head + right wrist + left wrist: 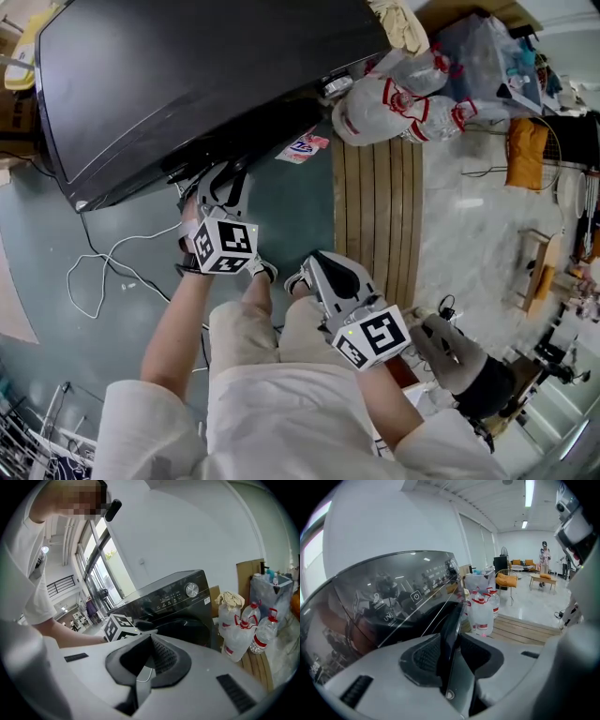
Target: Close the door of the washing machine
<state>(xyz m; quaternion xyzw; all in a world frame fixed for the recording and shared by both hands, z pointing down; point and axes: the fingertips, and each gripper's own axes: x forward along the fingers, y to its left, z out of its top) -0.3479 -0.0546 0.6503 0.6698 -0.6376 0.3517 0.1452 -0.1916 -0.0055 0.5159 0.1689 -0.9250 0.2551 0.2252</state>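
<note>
Right tool (317, 266) is nearest, low by the person's knees: jaws together, nothing in them, idle. Left tool (217, 184) reaches forward and is partly closed on the edge of the door (451, 611). The thin dark rim sits between both pads and looks pinched. The door is ajar, standing out from the front of the black washing machine (187, 75), not latched yet.

Step in hand, as I read it, is swinging the door shut. To do it well:
- hold the rim lightly so the pads can pivot as the door turns
- follow the hinge arc, don't shove straight in
- let go or slide off before the rim meets the frame, or the pads could get trapped
- finish with a flat push until it latches

A white cable (103, 267) lies on the floor beside the machine, clear of the door's path. Further off are wooden slats (375, 216) and a bag of water bottles (394, 108), not involved.
</note>
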